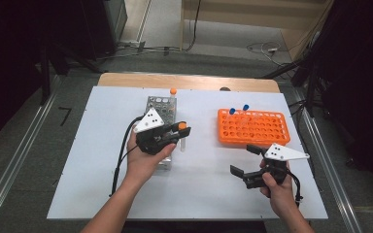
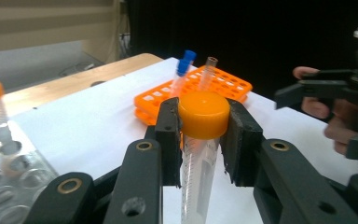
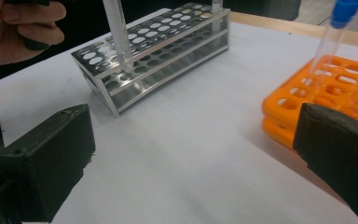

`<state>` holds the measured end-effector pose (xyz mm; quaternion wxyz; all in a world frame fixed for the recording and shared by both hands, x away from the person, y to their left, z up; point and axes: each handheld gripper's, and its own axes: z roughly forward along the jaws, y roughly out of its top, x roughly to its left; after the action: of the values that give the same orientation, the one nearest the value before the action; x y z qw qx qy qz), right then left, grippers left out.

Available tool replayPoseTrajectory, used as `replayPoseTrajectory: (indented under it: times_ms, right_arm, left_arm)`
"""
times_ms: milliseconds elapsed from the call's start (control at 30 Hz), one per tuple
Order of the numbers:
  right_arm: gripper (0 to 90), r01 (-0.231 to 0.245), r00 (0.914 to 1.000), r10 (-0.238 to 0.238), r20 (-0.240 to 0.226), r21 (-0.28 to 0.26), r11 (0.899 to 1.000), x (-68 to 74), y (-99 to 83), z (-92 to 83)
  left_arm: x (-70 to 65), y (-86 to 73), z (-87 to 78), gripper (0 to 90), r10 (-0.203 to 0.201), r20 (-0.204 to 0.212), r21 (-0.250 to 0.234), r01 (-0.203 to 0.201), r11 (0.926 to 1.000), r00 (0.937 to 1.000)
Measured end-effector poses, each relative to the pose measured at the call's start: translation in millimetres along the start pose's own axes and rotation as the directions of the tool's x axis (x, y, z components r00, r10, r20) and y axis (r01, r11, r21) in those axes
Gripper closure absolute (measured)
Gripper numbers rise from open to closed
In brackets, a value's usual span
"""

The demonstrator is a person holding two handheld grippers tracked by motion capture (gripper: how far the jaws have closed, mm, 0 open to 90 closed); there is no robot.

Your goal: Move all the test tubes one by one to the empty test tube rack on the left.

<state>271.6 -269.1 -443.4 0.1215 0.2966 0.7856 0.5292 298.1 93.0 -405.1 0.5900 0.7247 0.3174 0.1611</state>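
Black jaws of the left gripper (image 2: pixel 204 140) clamp just under the orange cap of a clear tube (image 2: pixel 199 172), which hangs upright, cap on top, its long axis vertical and its graduated body pointing down toward the white table (image 1: pixel 102 184). In the high view the same tube sits between the metal rack (image 1: pixel 158 104) and the orange rack (image 1: pixel 253 127), held above the table just off the metal rack's near right corner. It is clear of any hole, so the judgement is that the transfer is about midway: the tube is lifted and carried, but not yet seated in a rack. One orange-capped tube (image 1: pixel 173 97) stands at the metal rack's far end, and two blue-capped tubes (image 1: pixel 238 109) stand at the orange rack's far edge. Whether further tubes must move cannot be told. The right gripper (image 1: pixel 246 160) waits near the orange rack's front, its jaws spread wide with nothing between them.
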Motion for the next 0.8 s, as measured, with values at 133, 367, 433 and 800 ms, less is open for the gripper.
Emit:
replayPoseTrajectory:
  times_ms: [133, 367, 433, 800]
  right_arm:
    - [0.0, -0.005, 0.9998, 0.005, 0.021, 0.003, 1.000, -4.5, -4.8, -8.9]
    - [0.0, -0.019, 0.9987, 0.018, 0.048, 0.012, 1.000, -11.0, -13.8, -23.6]
    - [0.0, -0.025, 0.9978, 0.023, 0.062, 0.017, 1.000, -13.7, -16.2, -27.4]
    - [0.0, -0.035, 0.9961, 0.033, 0.081, 0.017, 0.999, -23.1, -18.1, -30.1]
  left_arm:
    - [10.1, 5.2, 2.0, 70.4, 0.002, -0.028, -0.002, -0.002, 1.0000, 0.9996]
    - [28.4, 17.8, 7.0, 70.4, 0.007, -0.078, -0.011, -0.008, 0.9999, 0.9969]
    - [33.7, 21.0, 9.1, 70.4, 0.009, -0.092, -0.013, -0.011, 0.9999, 0.9957]
    - [66.2, 30.6, 25.1, 70.4, -0.003, -0.170, -0.020, 0.000, 0.9998, 0.9854]
